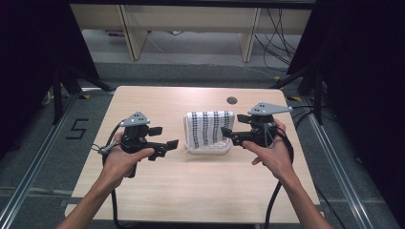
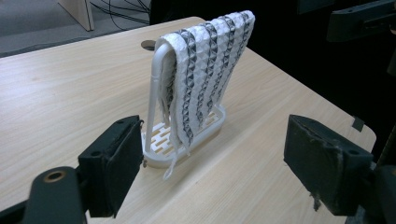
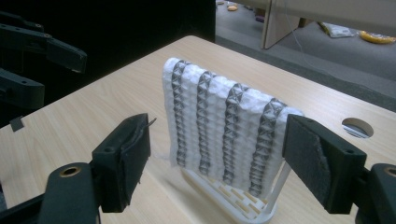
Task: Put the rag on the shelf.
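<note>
The patterned cloth (image 1: pixel 209 129) is hanging draped over the white rack (image 2: pixel 161 88), which is standing upright near the middle of the tabletop (image 1: pixel 191 191), just in front of the round cable hole (image 1: pixel 232 100). Your left hand-held gripper (image 1: pixel 168 137) is hovering just beside the rack's left edge, its jaws standing wide apart with nothing between them. Your right hand-held gripper (image 1: pixel 225 134) is hovering at the cloth's right edge, jaws likewise spread and gripping nothing. Bare tabletop is lying open on every side of the rack, with the widest stretch toward your near edge.
</note>
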`<state>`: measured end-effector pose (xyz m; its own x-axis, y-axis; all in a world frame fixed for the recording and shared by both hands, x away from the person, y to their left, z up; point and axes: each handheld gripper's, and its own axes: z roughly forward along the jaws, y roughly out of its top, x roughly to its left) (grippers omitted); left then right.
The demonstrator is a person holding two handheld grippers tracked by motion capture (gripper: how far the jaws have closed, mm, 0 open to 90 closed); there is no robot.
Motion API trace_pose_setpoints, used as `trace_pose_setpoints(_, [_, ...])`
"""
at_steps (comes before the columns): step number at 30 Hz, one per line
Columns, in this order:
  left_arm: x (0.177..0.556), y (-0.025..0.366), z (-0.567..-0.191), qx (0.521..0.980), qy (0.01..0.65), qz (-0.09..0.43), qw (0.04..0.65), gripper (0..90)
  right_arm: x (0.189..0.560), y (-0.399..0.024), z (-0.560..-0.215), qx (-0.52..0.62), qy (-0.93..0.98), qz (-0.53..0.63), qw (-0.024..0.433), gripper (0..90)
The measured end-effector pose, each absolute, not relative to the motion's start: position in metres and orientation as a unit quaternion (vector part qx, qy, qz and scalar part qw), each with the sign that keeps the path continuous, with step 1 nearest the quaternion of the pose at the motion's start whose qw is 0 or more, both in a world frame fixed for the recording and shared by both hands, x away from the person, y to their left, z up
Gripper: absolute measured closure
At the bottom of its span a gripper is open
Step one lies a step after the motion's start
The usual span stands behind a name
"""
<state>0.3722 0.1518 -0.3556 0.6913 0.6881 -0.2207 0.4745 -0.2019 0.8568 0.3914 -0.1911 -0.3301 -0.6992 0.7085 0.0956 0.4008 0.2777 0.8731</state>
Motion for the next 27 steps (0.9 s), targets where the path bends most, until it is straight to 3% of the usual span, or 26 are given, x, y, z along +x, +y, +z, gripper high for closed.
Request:
trace_pose_setpoints(8, [0.365, 0.153, -0.366, 0.768, 0.375, 0.103, 0.509, 19.1, 0.386, -0.193, -0.336, 0.343, 0.784, 0.487, 0.176, 24.6])
trace_pose_setpoints(27, [0.348, 0.156, -0.384, 0.771, 0.369, 0.102, 0.51, 19.1, 0.369, -0.193, -0.348, 0.349, 0.787, 0.486, 0.153, 21.6])
